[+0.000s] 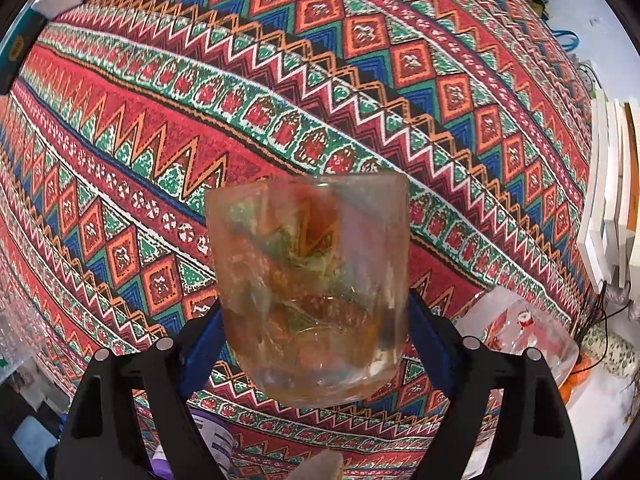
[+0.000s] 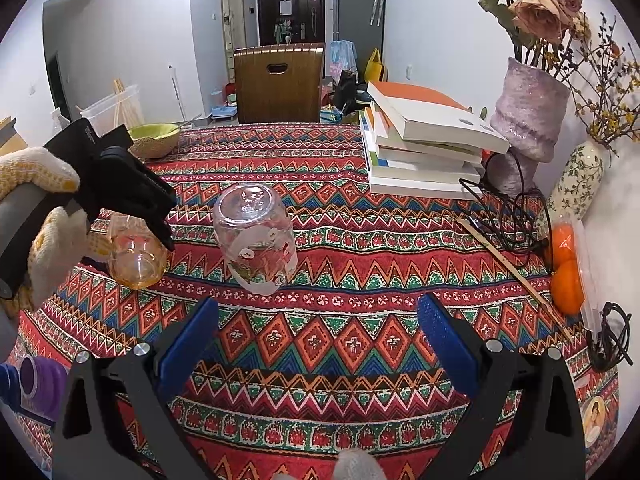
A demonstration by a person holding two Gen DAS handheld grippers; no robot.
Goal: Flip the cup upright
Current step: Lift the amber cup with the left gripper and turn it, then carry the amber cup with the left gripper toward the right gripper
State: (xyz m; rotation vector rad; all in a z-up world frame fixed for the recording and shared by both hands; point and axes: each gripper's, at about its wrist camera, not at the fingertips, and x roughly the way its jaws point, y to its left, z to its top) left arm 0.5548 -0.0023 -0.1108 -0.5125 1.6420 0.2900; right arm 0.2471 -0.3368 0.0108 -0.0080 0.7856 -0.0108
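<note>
My left gripper (image 1: 314, 320) is shut on an amber clear glass cup (image 1: 310, 284), held in the air above the patterned tablecloth (image 1: 280, 100). In the right wrist view the same cup (image 2: 136, 254) hangs tilted in the left gripper (image 2: 160, 224), held by a gloved hand. A second clear glass with a red flower print (image 2: 256, 240) stands upside down on the cloth, base up. My right gripper (image 2: 318, 320) is open and empty, a little in front of that glass.
A stack of books (image 2: 424, 148), a purple vase with dried flowers (image 2: 524, 120), a small patterned vase (image 2: 576, 184), oranges (image 2: 566, 276) and black cables (image 2: 508, 208) stand at the right. A green bowl (image 2: 154, 140) and a wooden chair (image 2: 280, 80) are at the far edge.
</note>
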